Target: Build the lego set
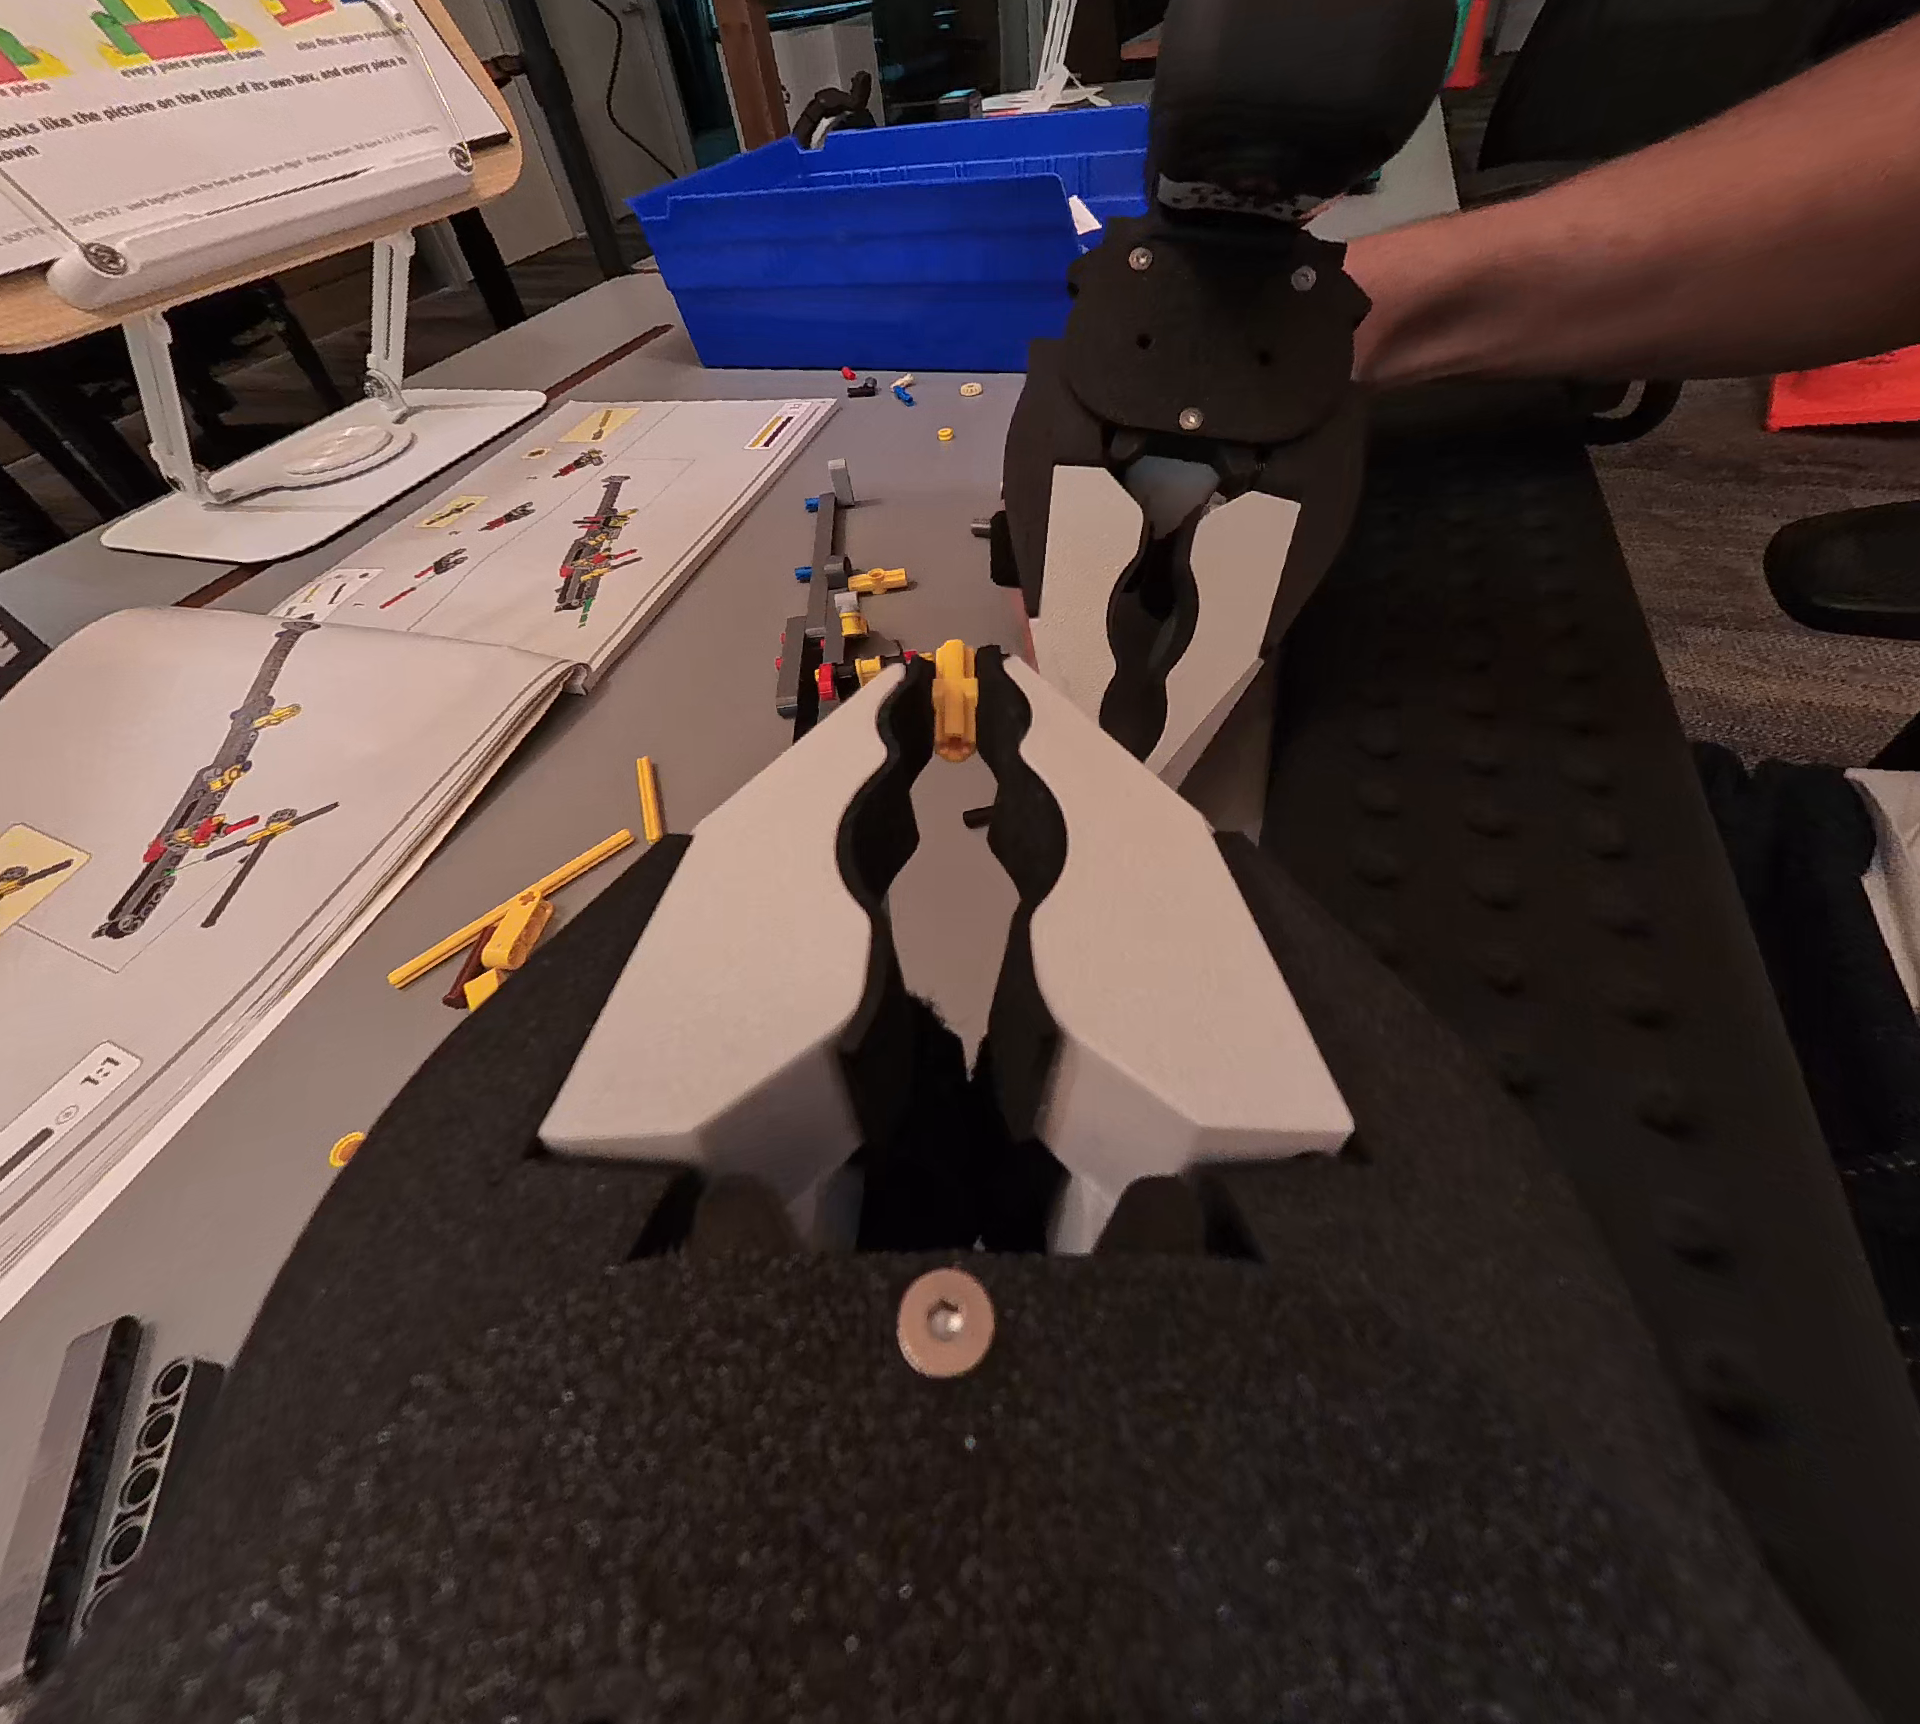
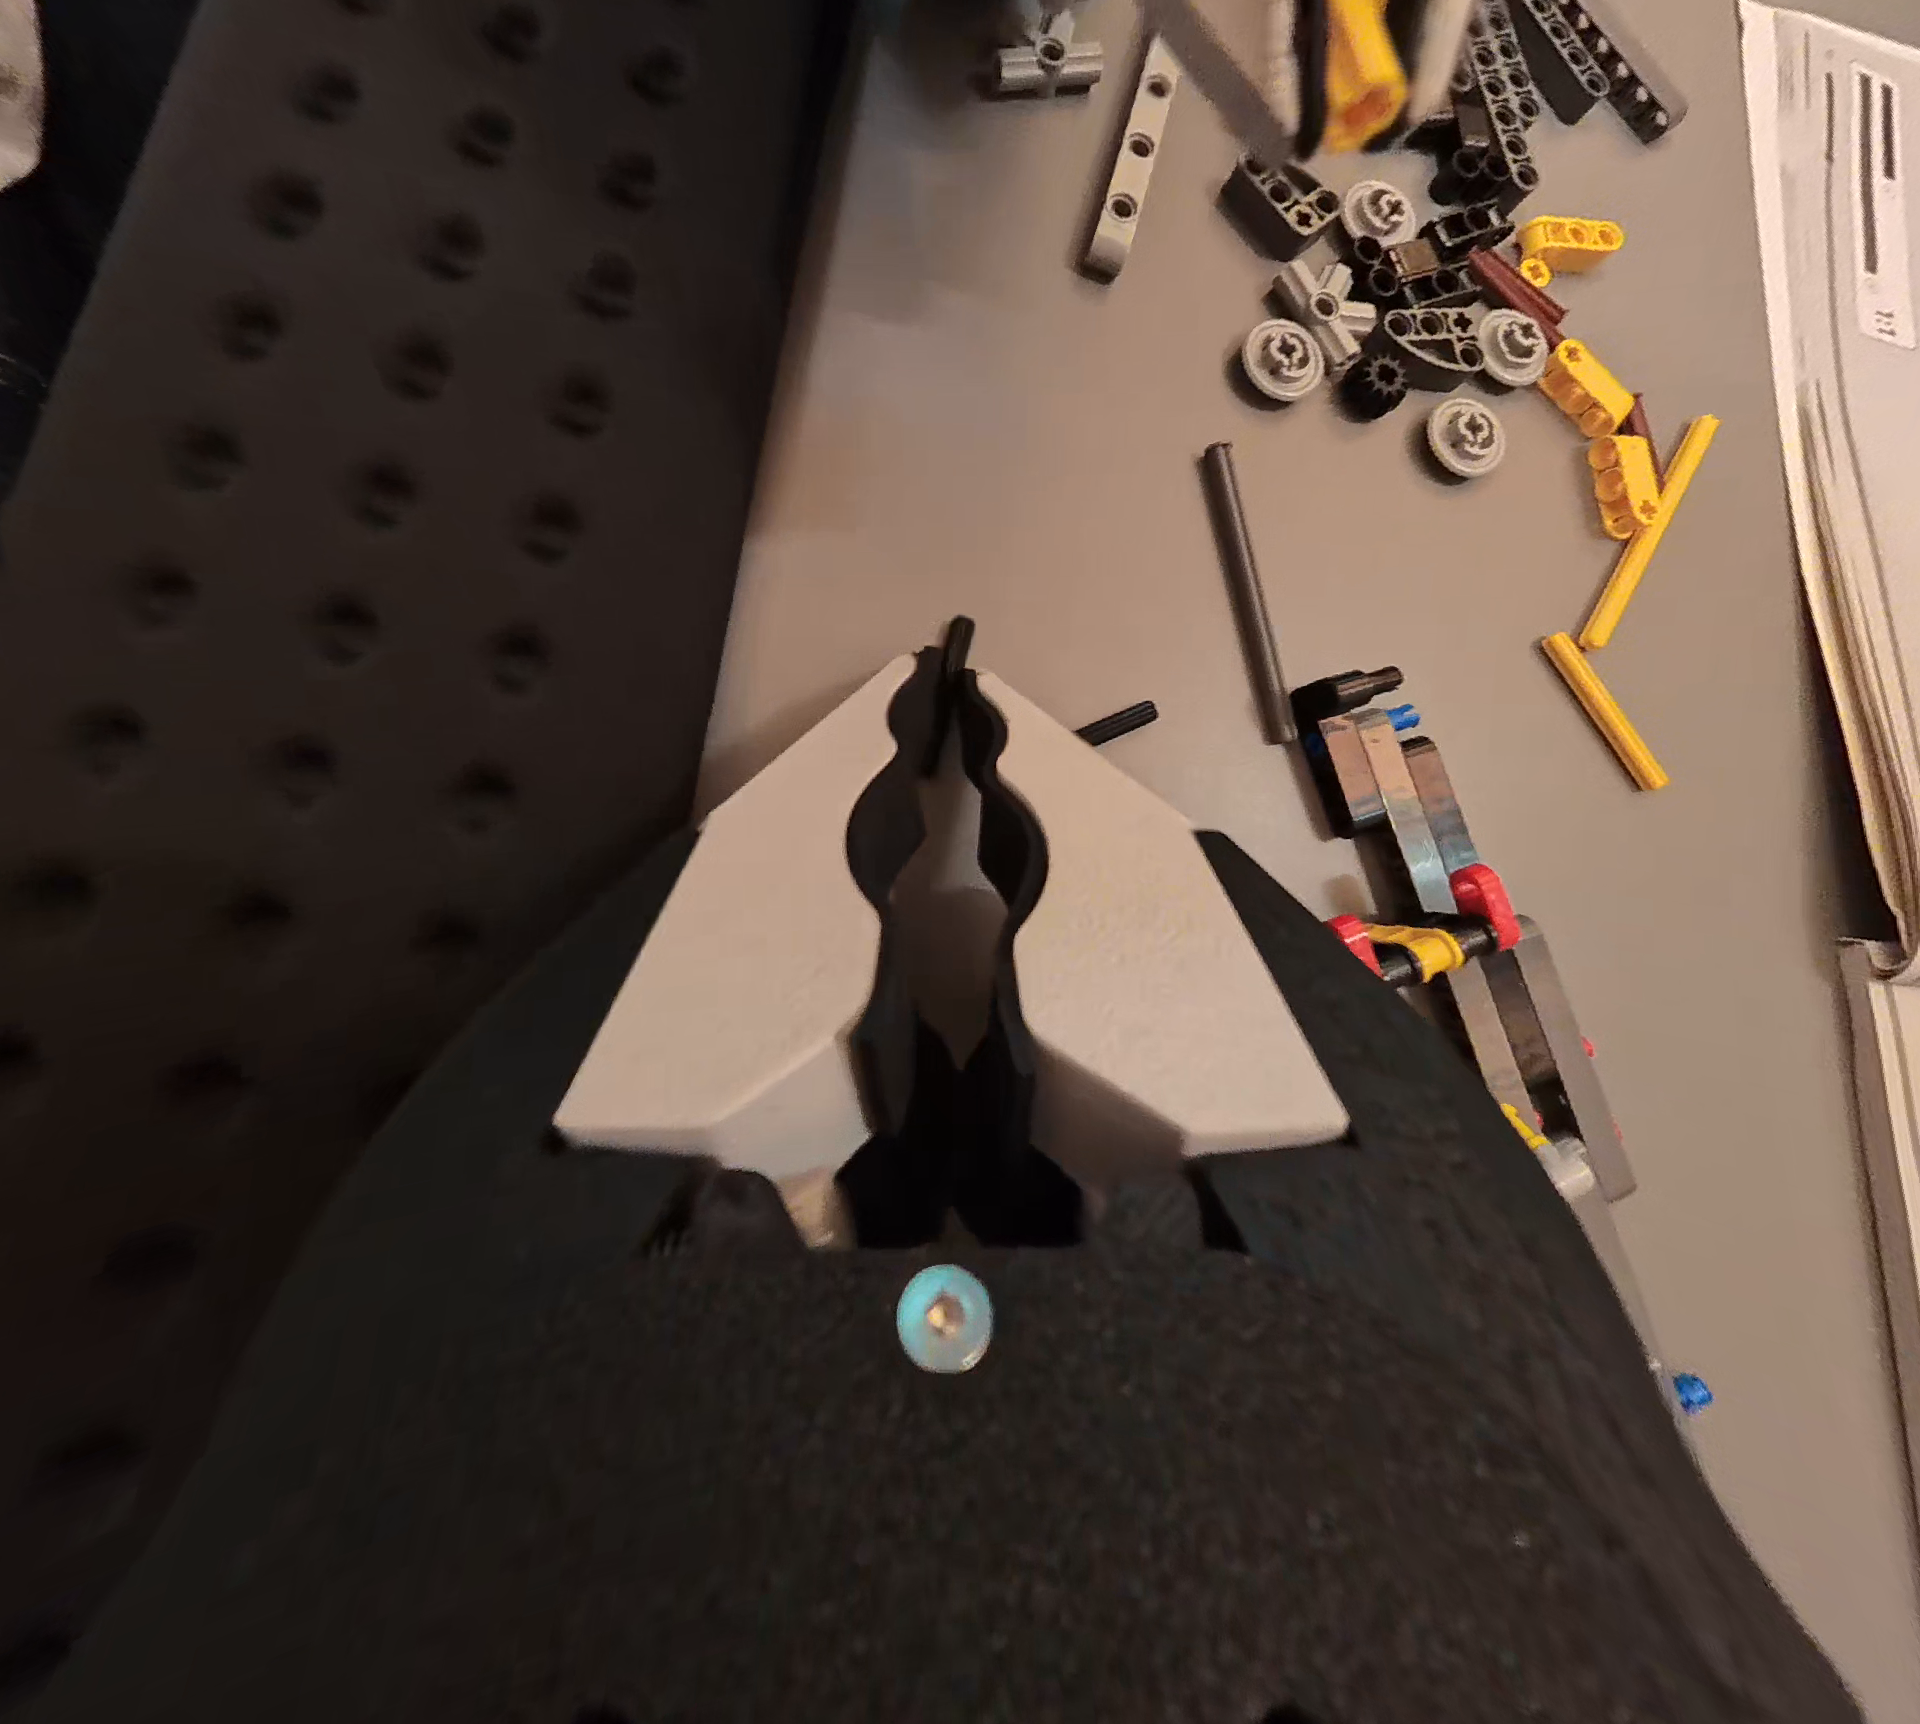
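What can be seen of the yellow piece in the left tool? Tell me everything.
The yellow connector piece is a small, glossy plastic Technic-style part: a short tube with a round open socket at its near end and a knob on one side. It is clamped at the very tips of the left tool, between the black wavy pads, lengthwise along them and held above the grey table. The right wrist view shows it blurred, hanging over the loose parts pile. Nothing else touches it.

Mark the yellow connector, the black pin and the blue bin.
yellow connector [image 1: 954, 700], left wrist view, mid-body between the left gripper's tips.
black pin [image 2: 953, 672], right wrist view, shaft at the right gripper's tips.
blue bin [image 1: 862, 272], left wrist view, front wall.
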`<state>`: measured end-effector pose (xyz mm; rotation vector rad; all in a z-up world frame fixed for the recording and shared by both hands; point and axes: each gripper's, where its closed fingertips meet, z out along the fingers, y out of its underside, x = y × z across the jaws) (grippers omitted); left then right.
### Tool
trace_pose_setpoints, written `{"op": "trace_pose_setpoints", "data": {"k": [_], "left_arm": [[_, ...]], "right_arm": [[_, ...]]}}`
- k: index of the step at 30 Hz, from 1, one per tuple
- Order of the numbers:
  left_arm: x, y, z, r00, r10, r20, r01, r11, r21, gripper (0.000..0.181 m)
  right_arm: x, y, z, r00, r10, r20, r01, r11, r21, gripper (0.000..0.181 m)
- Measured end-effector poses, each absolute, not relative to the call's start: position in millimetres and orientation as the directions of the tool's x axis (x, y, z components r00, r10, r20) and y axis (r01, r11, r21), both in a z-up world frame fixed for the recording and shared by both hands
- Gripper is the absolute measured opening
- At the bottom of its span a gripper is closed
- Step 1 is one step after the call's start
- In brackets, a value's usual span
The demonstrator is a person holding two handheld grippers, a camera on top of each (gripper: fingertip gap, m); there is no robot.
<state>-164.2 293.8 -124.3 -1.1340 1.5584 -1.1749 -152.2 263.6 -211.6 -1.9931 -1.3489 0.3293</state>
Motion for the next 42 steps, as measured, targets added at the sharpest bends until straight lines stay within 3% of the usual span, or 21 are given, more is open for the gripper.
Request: {"op": "trace_pose_setpoints", "data": {"k": [3,7,12,21,36,42], "left_arm": [[-165,290,-126,-0.240,-0.963,-0.119,-0.165,0.161,-0.973,0.007],[-166,281,-121,-0.278,-0.949,-0.147,-0.119,0.186,-0.975,0.007],[-169,267,-111,-0.345,-0.928,-0.140,-0.050,0.167,-0.985,0.007],[-171,255,-108,-0.400,-0.907,-0.129,-0.032,0.155,-0.987,0.007],[-171,246,-117,-0.441,-0.887,-0.137,-0.067,0.185,-0.980,0.007],[-169,259,-120,-0.380,-0.912,-0.154,-0.091,0.203,-0.975,0.007]], "right_arm": [[-146,268,-203,0.455,0.872,0.181,0.705,-0.229,-0.672,0.002],[-155,272,-130,0.472,0.864,0.178,0.572,-0.146,-0.807,0.002],[-168,262,-93,0.370,0.916,0.156,0.571,-0.091,-0.816,0.002],[-168,254,-109,0.269,0.959,0.089,0.693,-0.128,-0.709,0.002],[-174,249,-117,0.207,0.976,0.067,0.738,-0.111,-0.665,0.000],[-142,259,-137,0.403,0.915,0.025,0.701,-0.292,-0.651,0.000]]}}
